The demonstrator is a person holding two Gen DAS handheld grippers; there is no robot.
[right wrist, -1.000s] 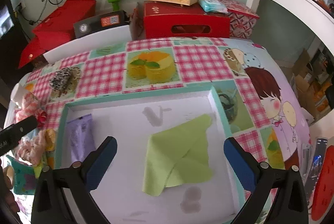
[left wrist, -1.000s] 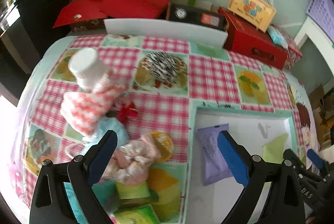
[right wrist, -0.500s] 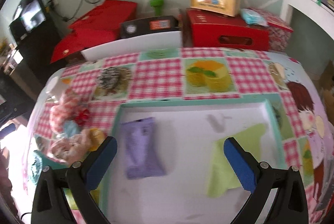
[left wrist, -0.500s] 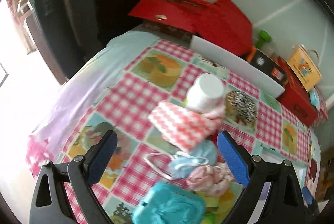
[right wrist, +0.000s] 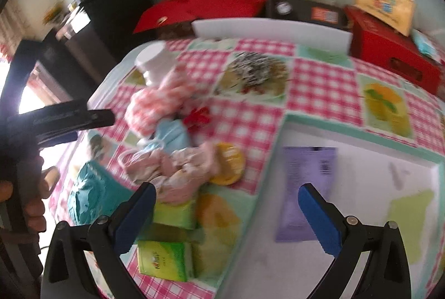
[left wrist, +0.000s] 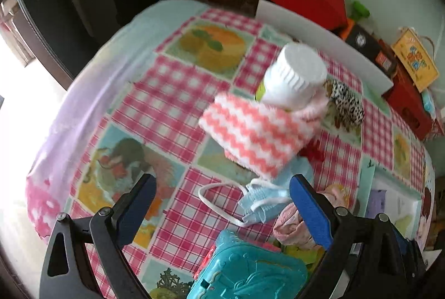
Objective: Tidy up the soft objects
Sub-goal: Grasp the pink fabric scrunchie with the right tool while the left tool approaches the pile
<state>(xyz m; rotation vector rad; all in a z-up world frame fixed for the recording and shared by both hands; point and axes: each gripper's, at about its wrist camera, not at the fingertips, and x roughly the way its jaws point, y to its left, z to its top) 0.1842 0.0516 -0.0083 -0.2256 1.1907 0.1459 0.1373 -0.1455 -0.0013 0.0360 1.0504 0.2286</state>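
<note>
Left wrist cam: left gripper [left wrist: 219, 197] is spread wide with nothing in it, hovering over the checkered tablecloth [left wrist: 178, 93]; a light blue face mask [left wrist: 260, 201] lies right between the fingers, the pink zigzag cloth [left wrist: 257, 132] just past it under a white bottle [left wrist: 292, 79]; teal case [left wrist: 250, 271] at the bottom edge.

Right wrist cam, a bit blurry: right gripper [right wrist: 226, 211] is wide open and empty too; pink scrunchie [right wrist: 172, 168] sits near its left finger, green tissue packs [right wrist: 167, 260] below; purple packet [right wrist: 303, 187] and green cloth [right wrist: 408, 218] lie in the white tray [right wrist: 361, 140].
</note>
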